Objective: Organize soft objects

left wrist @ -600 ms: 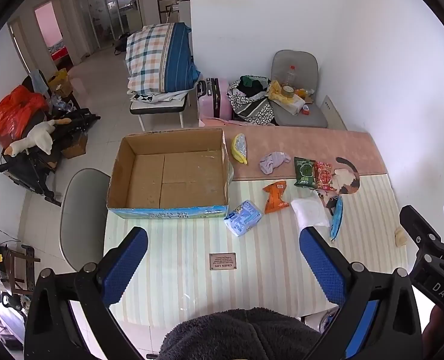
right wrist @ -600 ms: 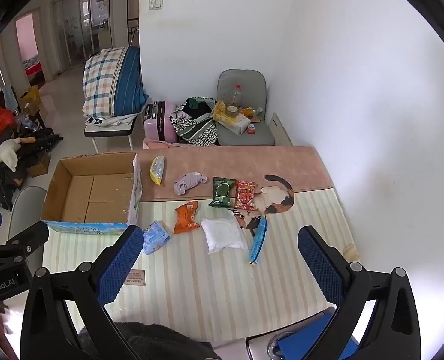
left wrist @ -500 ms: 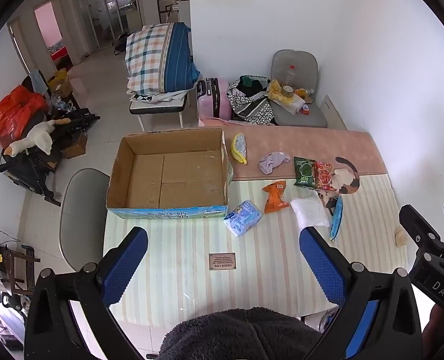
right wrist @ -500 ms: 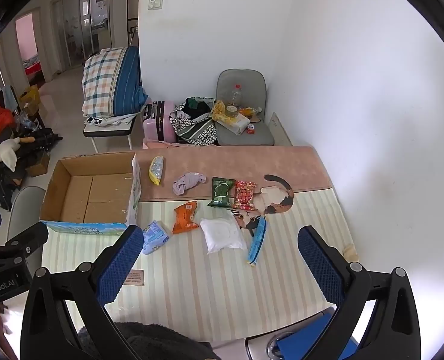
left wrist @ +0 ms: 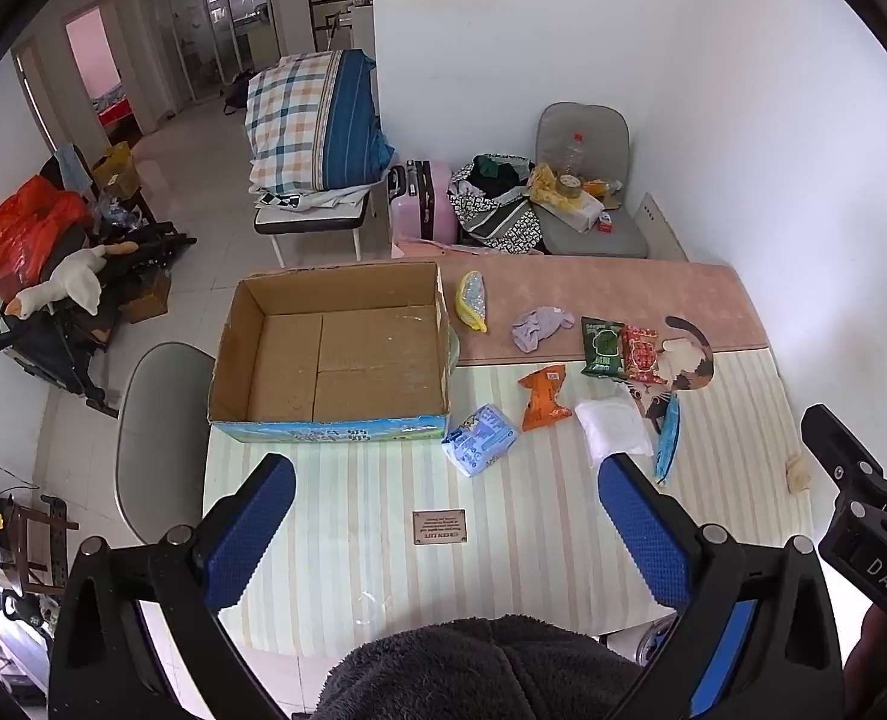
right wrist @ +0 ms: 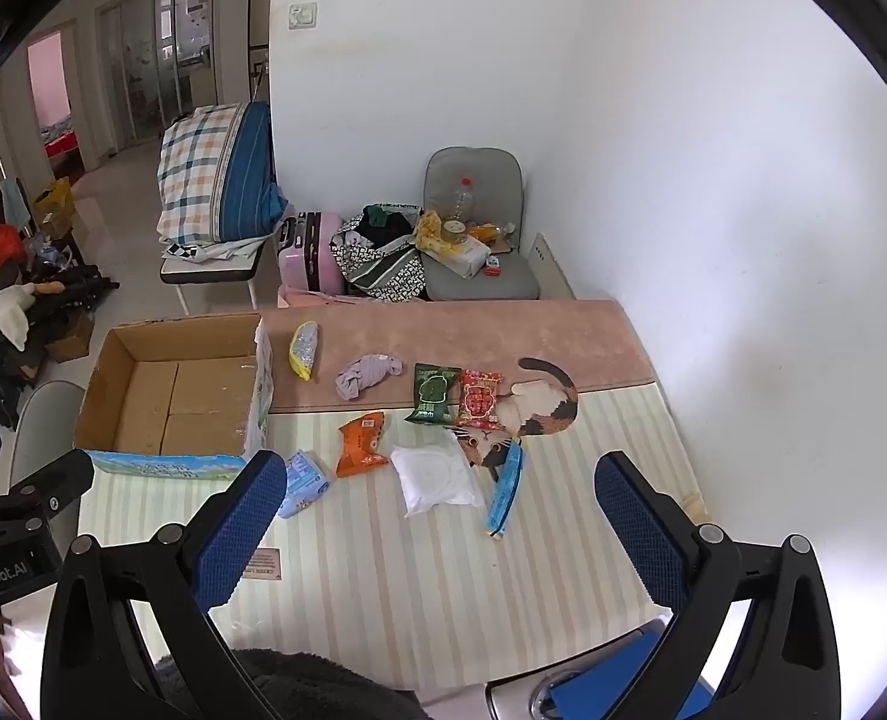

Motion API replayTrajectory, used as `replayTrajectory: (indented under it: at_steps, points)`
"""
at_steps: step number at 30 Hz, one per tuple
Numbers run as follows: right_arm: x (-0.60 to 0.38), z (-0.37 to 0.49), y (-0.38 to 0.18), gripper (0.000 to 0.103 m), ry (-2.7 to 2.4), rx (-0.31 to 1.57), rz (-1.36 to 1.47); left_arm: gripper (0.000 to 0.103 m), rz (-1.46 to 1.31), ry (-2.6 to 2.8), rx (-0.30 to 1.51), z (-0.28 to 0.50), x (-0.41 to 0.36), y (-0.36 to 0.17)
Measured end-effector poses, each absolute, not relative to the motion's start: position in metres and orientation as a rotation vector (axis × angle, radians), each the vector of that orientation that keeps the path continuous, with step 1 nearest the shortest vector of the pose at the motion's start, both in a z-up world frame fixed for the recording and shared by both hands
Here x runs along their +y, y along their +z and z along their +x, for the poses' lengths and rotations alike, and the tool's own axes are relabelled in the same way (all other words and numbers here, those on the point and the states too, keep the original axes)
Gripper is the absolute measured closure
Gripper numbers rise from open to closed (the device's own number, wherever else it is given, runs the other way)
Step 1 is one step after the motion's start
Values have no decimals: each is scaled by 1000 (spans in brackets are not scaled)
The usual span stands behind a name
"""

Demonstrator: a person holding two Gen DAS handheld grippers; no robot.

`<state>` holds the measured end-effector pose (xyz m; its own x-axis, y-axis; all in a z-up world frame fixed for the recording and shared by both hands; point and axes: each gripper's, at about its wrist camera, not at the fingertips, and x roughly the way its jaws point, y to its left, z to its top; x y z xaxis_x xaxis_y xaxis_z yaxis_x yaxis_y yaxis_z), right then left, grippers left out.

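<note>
Cardboard, brown and bare inside, forms the open box (left wrist: 329, 354) at the far left of the worktop (left wrist: 533, 540), which wears a pale striped cloth with a pink band along its far edge. To the right of the box the soft things lie scattered: a yellow pouch (left wrist: 472, 301) just beside the box's far corner, a lilac cloth (left wrist: 540, 327) further right on the pink band, then a green packet (left wrist: 602, 347) and a red packet (left wrist: 641, 354) touching side by side. Nearer, on the stripes, sit a blue pack (left wrist: 479, 439) close to the box's front corner, an orange packet (left wrist: 544, 396), a white bag (left wrist: 612, 426) and a slim blue pouch (left wrist: 668, 438) at the bag's right. A small brown label (left wrist: 439, 526) lies alone on the cloth. The left tool (left wrist: 446, 534) hovers above the near edge, fingers spread wide with nothing between them; the right tool (right wrist: 440, 534) hangs likewise, released and empty, well short of the packets.
</note>
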<state>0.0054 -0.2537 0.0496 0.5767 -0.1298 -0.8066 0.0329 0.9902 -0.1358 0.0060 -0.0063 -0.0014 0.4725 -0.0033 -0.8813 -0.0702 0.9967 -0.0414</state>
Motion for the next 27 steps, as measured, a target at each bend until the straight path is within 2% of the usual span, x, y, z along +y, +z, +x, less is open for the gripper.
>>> replayTrajectory:
  at_steps: [27]
  points:
    - [-259,2,63,0,-82,927,-105,0,-77,40,1068,3,-8,8]
